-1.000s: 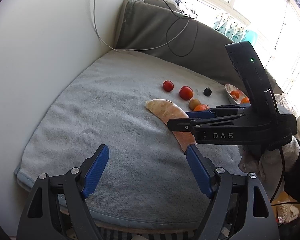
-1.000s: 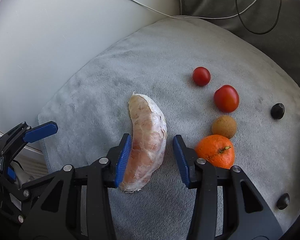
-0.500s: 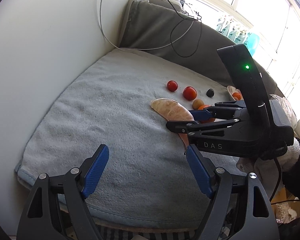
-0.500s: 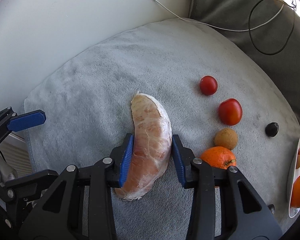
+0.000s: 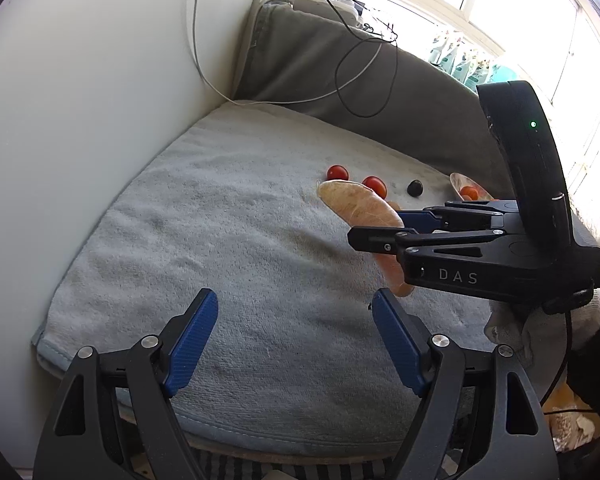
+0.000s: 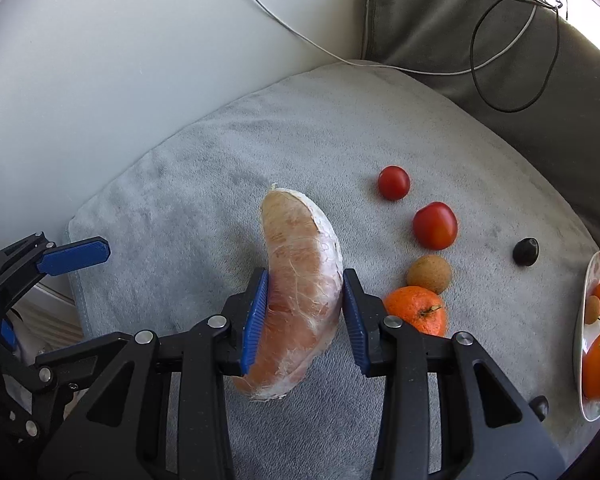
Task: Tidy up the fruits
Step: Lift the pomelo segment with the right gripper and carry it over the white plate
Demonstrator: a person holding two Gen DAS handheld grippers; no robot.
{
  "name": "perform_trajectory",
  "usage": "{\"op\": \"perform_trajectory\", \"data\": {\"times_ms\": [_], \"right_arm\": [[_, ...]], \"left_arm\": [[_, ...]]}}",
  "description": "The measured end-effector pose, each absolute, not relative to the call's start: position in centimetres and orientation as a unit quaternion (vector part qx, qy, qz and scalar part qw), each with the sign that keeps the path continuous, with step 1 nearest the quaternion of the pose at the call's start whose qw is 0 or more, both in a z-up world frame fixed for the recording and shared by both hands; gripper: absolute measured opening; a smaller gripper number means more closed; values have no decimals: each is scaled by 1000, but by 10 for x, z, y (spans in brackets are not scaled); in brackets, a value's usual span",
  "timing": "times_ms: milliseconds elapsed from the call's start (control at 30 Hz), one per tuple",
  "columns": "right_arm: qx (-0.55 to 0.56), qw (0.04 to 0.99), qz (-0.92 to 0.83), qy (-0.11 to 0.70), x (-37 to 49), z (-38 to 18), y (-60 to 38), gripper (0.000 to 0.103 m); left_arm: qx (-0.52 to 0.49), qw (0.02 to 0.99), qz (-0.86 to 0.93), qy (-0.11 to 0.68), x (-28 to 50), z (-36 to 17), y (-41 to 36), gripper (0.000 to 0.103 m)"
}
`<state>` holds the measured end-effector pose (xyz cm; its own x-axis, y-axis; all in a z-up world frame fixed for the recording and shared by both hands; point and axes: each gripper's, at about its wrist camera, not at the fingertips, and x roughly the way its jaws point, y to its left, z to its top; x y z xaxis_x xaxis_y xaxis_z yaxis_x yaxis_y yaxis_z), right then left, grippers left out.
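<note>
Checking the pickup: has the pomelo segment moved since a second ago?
Yes. The pomelo segment has risen off the towel; its tip now overlaps the far tomato.

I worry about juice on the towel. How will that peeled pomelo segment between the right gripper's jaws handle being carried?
The pomelo segment looks soft: only thin membrane covers the pulp, so a hard squeeze from the right gripper could burst it. It is held near mid-length with both ends unsupported, so it may sag or pivot. The skin looks dry, so slipping seems unlikely.
</note>
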<state>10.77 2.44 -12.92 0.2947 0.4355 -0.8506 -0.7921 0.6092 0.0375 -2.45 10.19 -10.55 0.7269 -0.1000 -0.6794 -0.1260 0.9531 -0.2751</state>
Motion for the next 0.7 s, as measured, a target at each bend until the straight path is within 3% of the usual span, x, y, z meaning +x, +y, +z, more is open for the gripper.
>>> {"op": "perform_trajectory", "data": {"times_ms": [700], "right_arm": [[-87, 852, 318, 408, 158, -73, -106, 38]], "left_arm": [[-116, 917, -27, 380, 1, -91, 61, 80]]}}
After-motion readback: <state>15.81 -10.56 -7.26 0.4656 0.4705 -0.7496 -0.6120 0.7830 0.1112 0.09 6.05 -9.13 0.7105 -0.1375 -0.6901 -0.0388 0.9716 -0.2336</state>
